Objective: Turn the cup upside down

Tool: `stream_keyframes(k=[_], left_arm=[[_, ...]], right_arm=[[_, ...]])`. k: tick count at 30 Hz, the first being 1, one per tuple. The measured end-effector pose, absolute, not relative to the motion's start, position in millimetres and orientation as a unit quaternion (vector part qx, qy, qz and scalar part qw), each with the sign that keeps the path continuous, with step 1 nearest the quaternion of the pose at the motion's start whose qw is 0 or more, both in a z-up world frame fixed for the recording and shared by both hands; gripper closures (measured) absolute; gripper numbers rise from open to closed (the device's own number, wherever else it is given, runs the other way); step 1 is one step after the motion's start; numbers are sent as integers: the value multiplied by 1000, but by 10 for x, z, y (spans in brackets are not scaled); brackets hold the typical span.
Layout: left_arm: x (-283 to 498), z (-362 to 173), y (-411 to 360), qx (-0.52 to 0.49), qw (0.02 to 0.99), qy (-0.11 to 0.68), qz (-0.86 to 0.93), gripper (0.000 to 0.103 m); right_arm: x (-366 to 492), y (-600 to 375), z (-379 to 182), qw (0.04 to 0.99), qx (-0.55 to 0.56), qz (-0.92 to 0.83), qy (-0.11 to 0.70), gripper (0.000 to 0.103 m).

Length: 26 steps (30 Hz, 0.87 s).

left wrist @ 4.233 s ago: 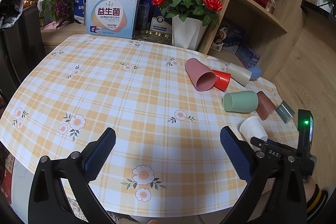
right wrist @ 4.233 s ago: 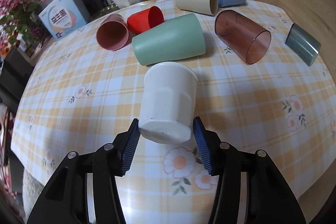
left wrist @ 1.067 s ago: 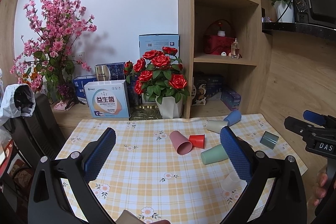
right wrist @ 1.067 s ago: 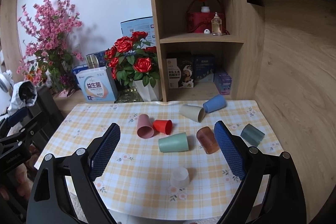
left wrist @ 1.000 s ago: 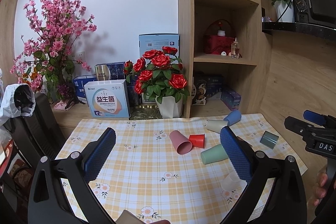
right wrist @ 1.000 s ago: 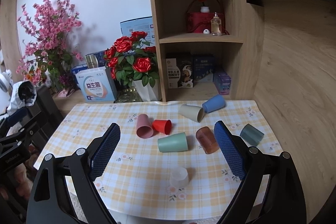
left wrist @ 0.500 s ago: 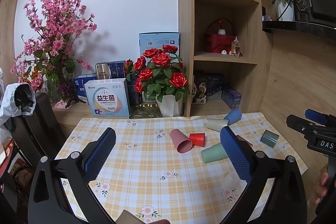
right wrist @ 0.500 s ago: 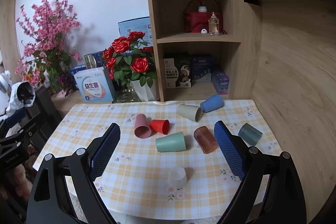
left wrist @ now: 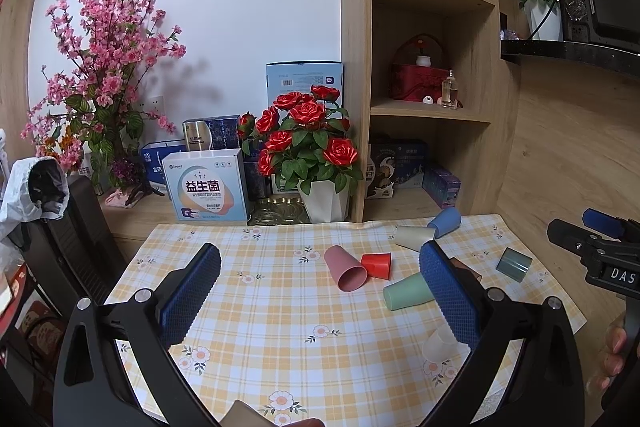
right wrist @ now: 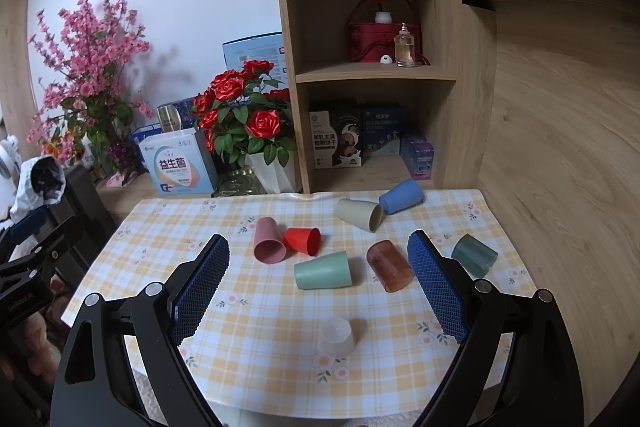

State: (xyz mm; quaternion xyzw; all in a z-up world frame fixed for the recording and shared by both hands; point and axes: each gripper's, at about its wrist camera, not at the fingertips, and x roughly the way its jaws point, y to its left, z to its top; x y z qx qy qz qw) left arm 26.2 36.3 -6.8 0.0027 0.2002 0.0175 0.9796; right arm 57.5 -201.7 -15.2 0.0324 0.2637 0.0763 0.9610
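A white cup stands upside down near the front edge of the checked table; it also shows in the left wrist view. My right gripper is open and empty, held well back from and above the table. My left gripper is open and empty too, also pulled back. The right gripper's body shows at the right of the left wrist view.
Several cups lie on their sides: pink, red, green, brown, grey-green, beige, blue. A rose pot, boxes and a shelf unit stand behind. A black chair is at the left.
The white cup was in the right gripper lying tilted; it now stands upside down on the table. Both grippers have pulled far back. In the last second the views drifted only slightly.
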Motion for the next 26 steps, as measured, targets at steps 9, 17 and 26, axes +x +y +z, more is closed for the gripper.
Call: stream_keyframes(k=[9,17,26], left_arm=[[245,-84,373,3,979,202,16,6],[233,-118,379,5,979,202,12,6],[242,-105,354,7,979,202,15,6]], right_arm=[[570,-2030,-146,962,29,72,263,15],[591,-2045,-164,961,26,67,266,15],[595,-2039,-180,961,26,66,267,15]])
